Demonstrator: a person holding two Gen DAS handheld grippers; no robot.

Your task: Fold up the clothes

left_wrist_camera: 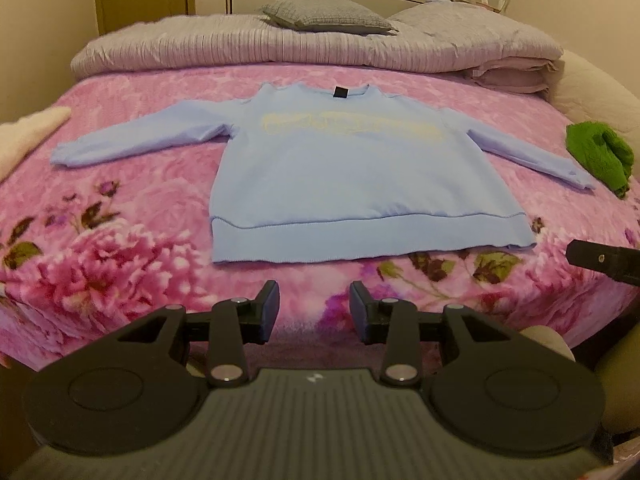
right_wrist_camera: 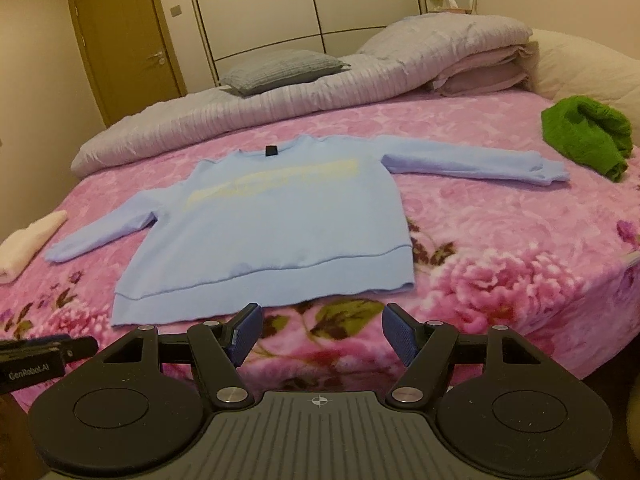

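Warm, dim indoor light, yellowish cast. Soft shadows, no glare. Strong fisheye bending, dark vignette at corners. Slight overall softness; print on sweatshirt (left_wrist_camera: 352,124) blurred.

A home bedroom: bed (right_wrist_camera: 500,216), pillow (right_wrist_camera: 280,70), wardrobe (right_wrist_camera: 304,12), door (right_wrist_camera: 124,44).

Both grippers, left gripper (left_wrist_camera: 314,308) and right gripper (right_wrist_camera: 320,334), are matte black: ribbed grey centre housing, round side discs, silver pivot screws, blue-padded jaws.
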